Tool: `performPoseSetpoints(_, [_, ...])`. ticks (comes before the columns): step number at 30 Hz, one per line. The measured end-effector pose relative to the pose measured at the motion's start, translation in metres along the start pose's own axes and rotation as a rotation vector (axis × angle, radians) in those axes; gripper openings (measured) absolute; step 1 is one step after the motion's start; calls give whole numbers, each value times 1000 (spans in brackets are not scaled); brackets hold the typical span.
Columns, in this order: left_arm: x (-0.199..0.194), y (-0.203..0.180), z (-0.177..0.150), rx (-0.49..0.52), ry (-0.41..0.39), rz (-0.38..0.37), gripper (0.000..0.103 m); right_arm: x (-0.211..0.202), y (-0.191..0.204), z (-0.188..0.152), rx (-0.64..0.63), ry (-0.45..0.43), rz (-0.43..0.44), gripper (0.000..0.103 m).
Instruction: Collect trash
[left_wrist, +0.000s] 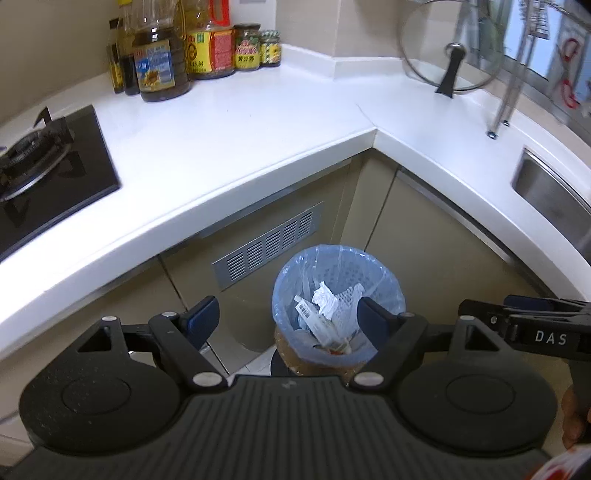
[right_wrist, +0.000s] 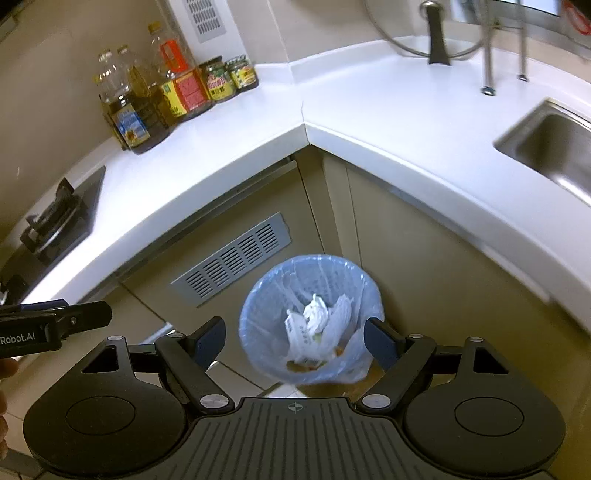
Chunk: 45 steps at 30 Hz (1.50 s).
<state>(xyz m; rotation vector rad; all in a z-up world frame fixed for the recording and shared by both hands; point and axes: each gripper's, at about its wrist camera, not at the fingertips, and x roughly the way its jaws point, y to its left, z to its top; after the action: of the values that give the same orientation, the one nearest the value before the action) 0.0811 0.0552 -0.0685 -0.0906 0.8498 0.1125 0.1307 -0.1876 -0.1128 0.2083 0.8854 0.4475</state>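
"DAS" on right tool (left_wrist: 546, 325)

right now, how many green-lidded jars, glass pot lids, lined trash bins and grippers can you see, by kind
green-lidded glass jars: 2
glass pot lid with black handle: 1
blue-lined trash bin: 1
black two-finger grippers (left gripper, right gripper): 2
total: 6

- Left wrist view: looks forward and steeply down along the left gripper (left_wrist: 286, 317), from above counter (left_wrist: 229, 147) height, toward the inside corner of the counter; the bin (left_wrist: 338, 306) lies on the floor just beyond the fingertips.
- Right wrist view: same downward tilt along the right gripper (right_wrist: 295, 341), set to the right of the left view.
- Shared: bin (right_wrist: 310, 317), counter (right_wrist: 258, 122) corner, bottles (left_wrist: 177, 51), stove (left_wrist: 48, 166), sink (right_wrist: 554, 151); each view catches the other gripper at its edge.
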Motion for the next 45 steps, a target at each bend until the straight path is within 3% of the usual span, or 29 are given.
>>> performPoseSetpoints(9, [-50,17,-27,82,-11,-77,80,-60,41,-41,59,-38,-55,82])
performPoseSetpoints(18, [-88,12,-47,109,-42,-124,80,-102,63,-55,22,-68,-66,82])
performPoseSetpoints(45, [-116,-24,-57,120,-52,-112,80,-135,48,-66,-30,-85,-47,82])
